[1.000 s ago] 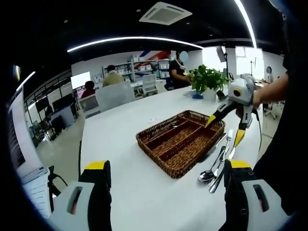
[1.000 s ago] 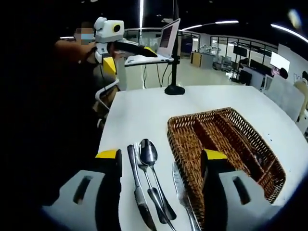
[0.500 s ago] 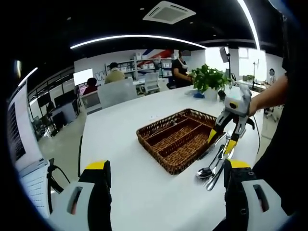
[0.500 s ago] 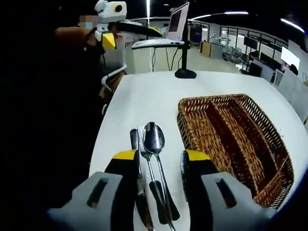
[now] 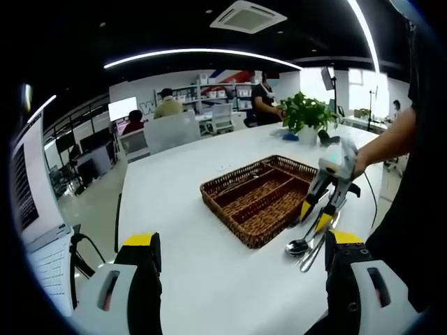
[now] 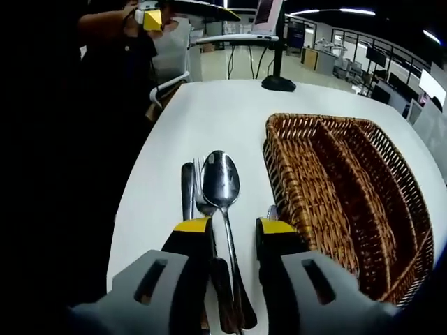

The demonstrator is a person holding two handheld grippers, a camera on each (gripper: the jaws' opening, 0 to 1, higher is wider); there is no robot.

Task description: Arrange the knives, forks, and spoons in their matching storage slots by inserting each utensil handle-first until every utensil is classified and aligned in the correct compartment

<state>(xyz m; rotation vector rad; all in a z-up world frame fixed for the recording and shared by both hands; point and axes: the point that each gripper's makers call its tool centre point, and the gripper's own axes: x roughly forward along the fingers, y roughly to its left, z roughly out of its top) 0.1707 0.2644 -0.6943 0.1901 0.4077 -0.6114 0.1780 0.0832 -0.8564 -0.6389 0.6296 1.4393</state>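
Observation:
A brown wicker basket (image 5: 209, 190) (image 6: 269, 150) with long slots lies on the white table (image 5: 174, 181) (image 6: 209, 112). A spoon (image 6: 222, 181), a fork (image 6: 201, 204) and a knife (image 6: 186, 195) lie side by side just left of it, seen as a cluster of cutlery (image 5: 304, 248) in the left gripper view. Another utensil (image 6: 271, 210) peeks out by the basket rim. My right gripper (image 6: 234, 225) (image 5: 316, 216) is low over the cutlery, jaws narrowed on either side of the spoon handle without touching it. My left gripper (image 5: 244, 241) hangs open, away from the table, and shows as the left gripper (image 6: 150, 15) at the far end.
A potted plant (image 5: 304, 112) stands beyond the basket. A laptop stand's base (image 6: 278, 84) rests at the table's far end, and a laptop (image 5: 42, 251) is beside the left gripper. Seated people (image 5: 166, 105) are far behind. The table edge (image 6: 129, 202) runs close beside the knife.
My right gripper has dropped toward the cutlery and its jaws have narrowed around the spoon handle. The left gripper has stayed nearly still and open.

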